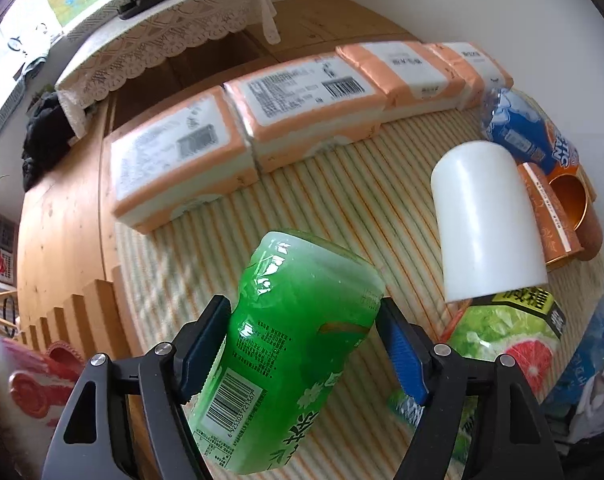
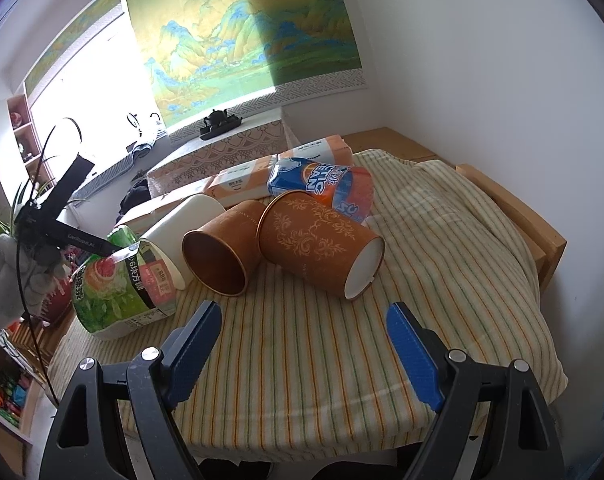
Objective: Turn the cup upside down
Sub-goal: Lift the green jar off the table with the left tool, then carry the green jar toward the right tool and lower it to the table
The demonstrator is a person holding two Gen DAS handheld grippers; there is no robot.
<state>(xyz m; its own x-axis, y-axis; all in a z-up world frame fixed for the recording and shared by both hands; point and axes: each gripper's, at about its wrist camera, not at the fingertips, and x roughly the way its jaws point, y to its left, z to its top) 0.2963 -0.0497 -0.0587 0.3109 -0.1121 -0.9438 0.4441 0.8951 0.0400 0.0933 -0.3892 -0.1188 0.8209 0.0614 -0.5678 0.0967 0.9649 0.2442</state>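
Left gripper point(image 1: 302, 344): jaws clamped on a green cup point(image 1: 286, 352), held tilted above the striped cloth point(image 1: 341, 184), closed base pointing away from the camera. Right gripper point(image 2: 302, 332): jaws wide apart, nothing between them, hanging over the cloth near its front edge. White cup point(image 2: 182, 220), two brown cups point(image 2: 222, 252) and point(image 2: 321, 244), and a grapefruit-print cup point(image 2: 118, 292) lie on their sides in a cluster, touching. Orange-wrapped packs point(image 1: 302, 96) line the far side.
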